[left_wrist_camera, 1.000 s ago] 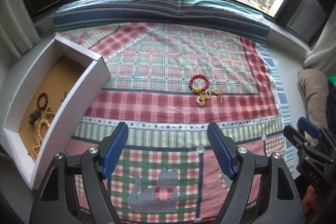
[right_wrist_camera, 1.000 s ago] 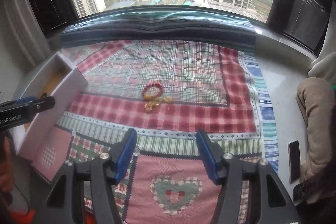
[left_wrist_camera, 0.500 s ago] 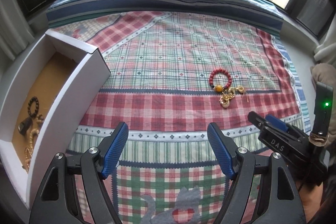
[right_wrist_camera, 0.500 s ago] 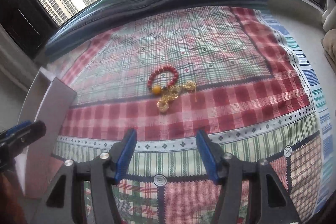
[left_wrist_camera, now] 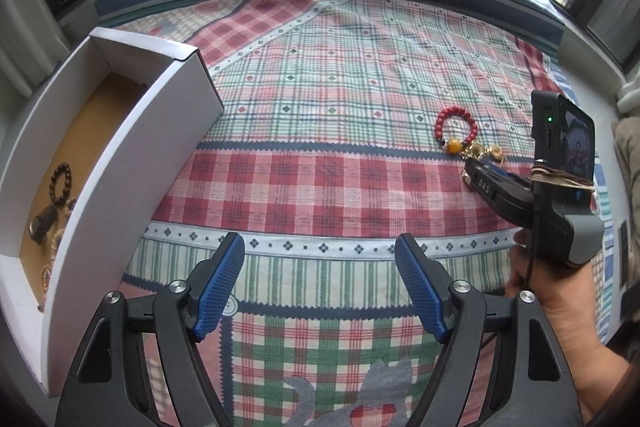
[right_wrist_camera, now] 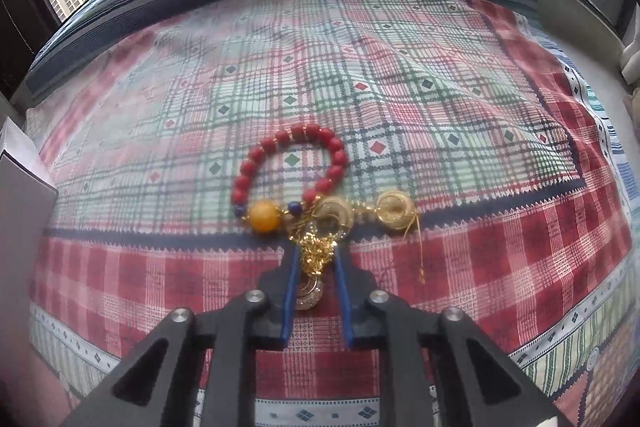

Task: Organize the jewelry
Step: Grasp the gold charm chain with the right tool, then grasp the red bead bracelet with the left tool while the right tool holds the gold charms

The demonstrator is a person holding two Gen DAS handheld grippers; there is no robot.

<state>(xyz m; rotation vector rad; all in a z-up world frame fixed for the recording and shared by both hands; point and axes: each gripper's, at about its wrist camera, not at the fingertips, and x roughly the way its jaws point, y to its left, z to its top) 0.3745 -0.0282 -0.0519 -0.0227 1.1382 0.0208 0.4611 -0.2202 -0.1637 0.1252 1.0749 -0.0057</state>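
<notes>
A red bead bracelet (right_wrist_camera: 292, 163) with an amber bead and a tangle of gold chain and charms (right_wrist_camera: 316, 255) lies on the plaid cloth; it also shows in the left wrist view (left_wrist_camera: 456, 131). My right gripper (right_wrist_camera: 315, 251) is low over the cloth, its fingers narrowed to a small gap around the gold chain. Whether the pads press it I cannot tell. In the left wrist view the right gripper (left_wrist_camera: 474, 171) reaches the charms. My left gripper (left_wrist_camera: 320, 267) is open and empty above the cloth. A white box (left_wrist_camera: 132, 155) at the left holds several bracelets (left_wrist_camera: 60, 183).
The patchwork cloth (left_wrist_camera: 320, 131) covers a window ledge. The window sill and dark frame run along the far side. The box's white wall (right_wrist_camera: 24, 179) shows at the left in the right wrist view. A beige cushion (left_wrist_camera: 628, 147) lies at the right edge.
My right gripper has moved forward and down to the jewelry and its fingers have narrowed around the gold chain. My left gripper has edged forward and stays open.
</notes>
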